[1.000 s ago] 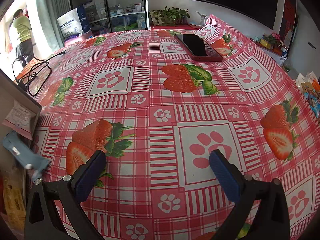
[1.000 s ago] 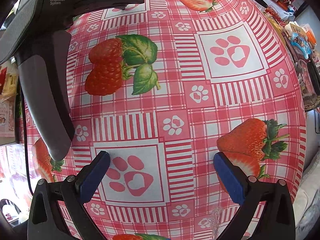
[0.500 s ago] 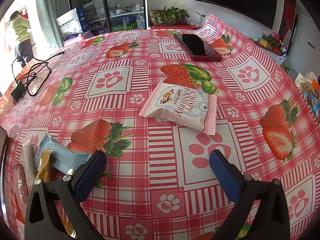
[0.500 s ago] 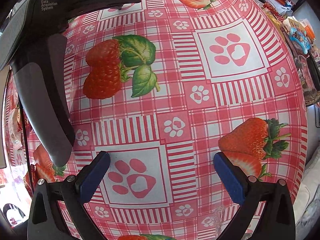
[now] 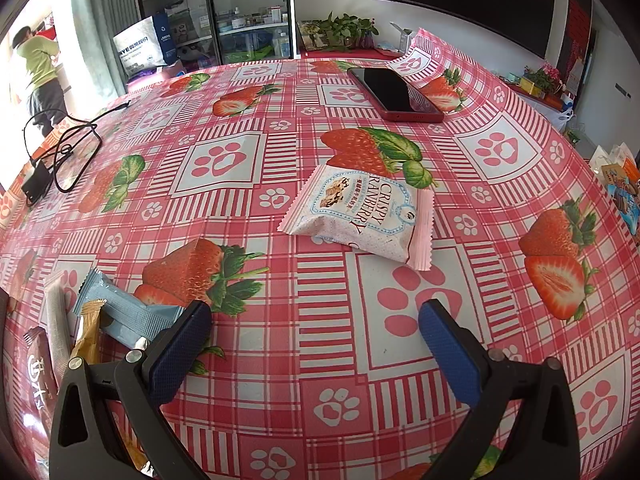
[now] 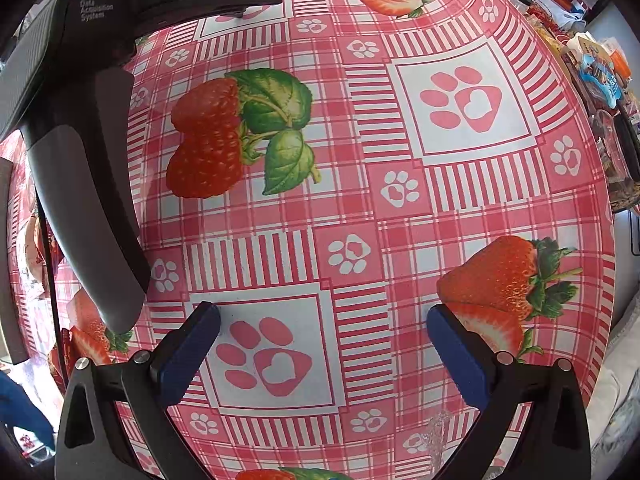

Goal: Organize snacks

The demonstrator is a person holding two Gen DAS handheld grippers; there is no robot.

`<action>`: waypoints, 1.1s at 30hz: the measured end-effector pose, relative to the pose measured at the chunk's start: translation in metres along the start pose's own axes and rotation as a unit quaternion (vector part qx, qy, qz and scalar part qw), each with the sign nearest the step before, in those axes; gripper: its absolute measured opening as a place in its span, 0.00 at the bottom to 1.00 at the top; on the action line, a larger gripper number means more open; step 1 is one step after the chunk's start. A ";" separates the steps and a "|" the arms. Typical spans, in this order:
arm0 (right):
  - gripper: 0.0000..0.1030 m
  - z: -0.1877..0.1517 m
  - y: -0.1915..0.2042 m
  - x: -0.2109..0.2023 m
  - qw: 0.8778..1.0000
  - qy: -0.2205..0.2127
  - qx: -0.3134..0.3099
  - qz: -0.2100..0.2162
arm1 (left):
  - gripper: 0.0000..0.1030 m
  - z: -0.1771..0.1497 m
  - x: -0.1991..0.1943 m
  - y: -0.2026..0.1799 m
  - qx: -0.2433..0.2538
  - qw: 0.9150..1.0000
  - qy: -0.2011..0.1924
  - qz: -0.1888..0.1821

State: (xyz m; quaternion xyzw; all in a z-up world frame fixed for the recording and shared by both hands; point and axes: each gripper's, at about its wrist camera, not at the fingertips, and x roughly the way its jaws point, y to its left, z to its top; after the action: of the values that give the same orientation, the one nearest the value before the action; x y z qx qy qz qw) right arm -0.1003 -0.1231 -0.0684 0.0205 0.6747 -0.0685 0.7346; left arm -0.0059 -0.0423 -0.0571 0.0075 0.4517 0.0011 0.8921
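Snacks lie loose: a pink packet (image 5: 360, 216) mid-table, bars (image 5: 120, 316) by the left edge. Both the left gripper (image 5: 316, 332) and the right gripper (image 6: 324, 336) have fingers spread and hold nothing; sorting looks unstarted.

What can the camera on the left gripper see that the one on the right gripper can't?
Only the left wrist view shows the pink Crispy Rainberry packet, the blue wrapper among other snack bars at the left edge, a phone and a black cable. Only the right wrist view shows the other handheld gripper's grey body. Both show the strawberry tablecloth and an open, empty gripper: left gripper, right gripper.
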 end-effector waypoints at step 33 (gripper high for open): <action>1.00 0.044 0.001 0.019 0.995 0.099 -0.008 0.003 | 1.00 0.024 0.014 -0.008 0.078 0.979 0.185 -0.034</action>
State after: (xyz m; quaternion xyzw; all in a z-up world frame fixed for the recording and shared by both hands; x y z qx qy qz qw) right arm -0.0556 -0.1293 -0.0837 0.0233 0.7443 -0.0583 0.6649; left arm 0.0223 -0.0507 -0.0543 0.0616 0.6072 -0.0629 0.7896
